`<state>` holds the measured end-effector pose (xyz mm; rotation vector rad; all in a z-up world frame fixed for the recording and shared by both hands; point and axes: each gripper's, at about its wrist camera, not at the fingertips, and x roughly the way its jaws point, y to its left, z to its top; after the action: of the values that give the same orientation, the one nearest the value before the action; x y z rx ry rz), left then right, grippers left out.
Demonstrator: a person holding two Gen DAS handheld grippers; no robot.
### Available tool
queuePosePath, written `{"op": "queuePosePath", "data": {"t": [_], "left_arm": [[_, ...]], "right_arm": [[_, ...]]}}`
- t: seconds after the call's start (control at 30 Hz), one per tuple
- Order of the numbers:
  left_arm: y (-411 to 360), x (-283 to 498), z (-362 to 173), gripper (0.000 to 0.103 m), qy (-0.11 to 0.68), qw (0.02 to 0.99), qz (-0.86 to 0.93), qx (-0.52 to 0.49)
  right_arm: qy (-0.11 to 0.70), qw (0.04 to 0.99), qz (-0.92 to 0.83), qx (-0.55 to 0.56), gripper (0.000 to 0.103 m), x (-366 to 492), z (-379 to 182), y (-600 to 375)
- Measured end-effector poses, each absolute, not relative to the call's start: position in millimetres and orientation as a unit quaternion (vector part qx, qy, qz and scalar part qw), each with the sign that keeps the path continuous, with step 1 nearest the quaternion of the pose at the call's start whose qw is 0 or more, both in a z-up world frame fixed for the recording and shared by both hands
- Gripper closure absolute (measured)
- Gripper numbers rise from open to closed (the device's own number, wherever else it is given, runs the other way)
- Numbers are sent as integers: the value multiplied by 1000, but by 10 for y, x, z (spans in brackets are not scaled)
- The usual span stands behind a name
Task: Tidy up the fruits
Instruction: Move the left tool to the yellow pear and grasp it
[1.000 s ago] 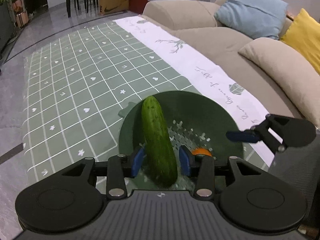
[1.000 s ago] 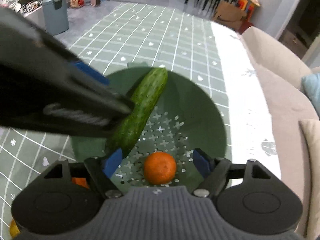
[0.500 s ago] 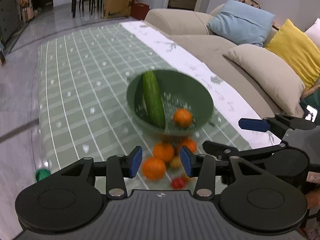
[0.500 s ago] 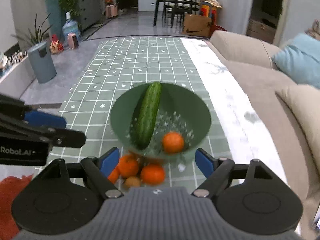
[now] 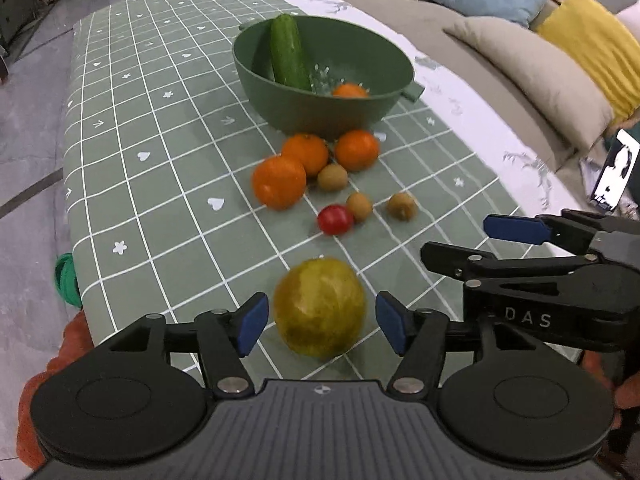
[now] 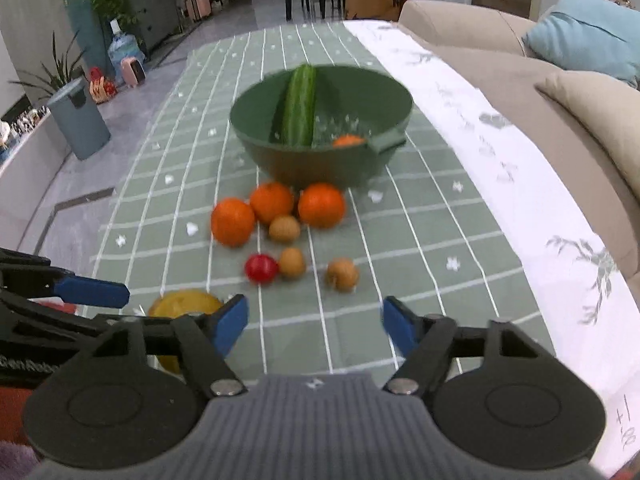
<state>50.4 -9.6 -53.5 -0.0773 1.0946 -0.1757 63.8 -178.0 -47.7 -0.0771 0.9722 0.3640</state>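
Note:
A green colander bowl [image 5: 256,68] [image 6: 256,148] on the table holds a cucumber [image 5: 288,54] [image 6: 298,108] and one orange [image 5: 350,90]. In front of it lie three oranges [image 5: 279,182] [image 6: 321,205], three small brown fruits [image 5: 402,206] [image 6: 342,274] and a red tomato [image 5: 335,219] [image 6: 261,268]. A yellow-green round fruit [image 5: 320,307] [image 6: 184,304] sits nearest. My left gripper [image 5: 318,322] is open with its pads either side of that fruit, apart from it. My right gripper [image 6: 314,326] is open and empty, over bare cloth.
The table has a green checked cloth [image 5: 160,140] with a white strip [image 6: 520,216] along the right. A beige sofa with cushions [image 5: 532,64] runs beside it. A phone [image 5: 614,170] lies at the right. The table's left edge drops to the floor.
My left gripper let go of the cucumber, which now lies in the bowl. Both grippers pulled back toward the near edge; the left one opened wider around the yellow-green fruit.

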Motion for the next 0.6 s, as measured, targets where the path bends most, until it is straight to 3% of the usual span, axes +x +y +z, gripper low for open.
{"op": "queuePosePath", "data": {"t": [0.23,0.47,0.6], "left_arm": [[-201,514,-678,25,515,854,-73,-14],[-249,594,-795,24,521,850,-70,-2],[-274,610,-823,28,527,846,-81,6]], "right_arm": [[476,863,167,-36,48,631,-592,-1863],[487,859,156,-27,49,694,-672,-1932],[492,857,151,-25,49,719,-709,-1940]]}}
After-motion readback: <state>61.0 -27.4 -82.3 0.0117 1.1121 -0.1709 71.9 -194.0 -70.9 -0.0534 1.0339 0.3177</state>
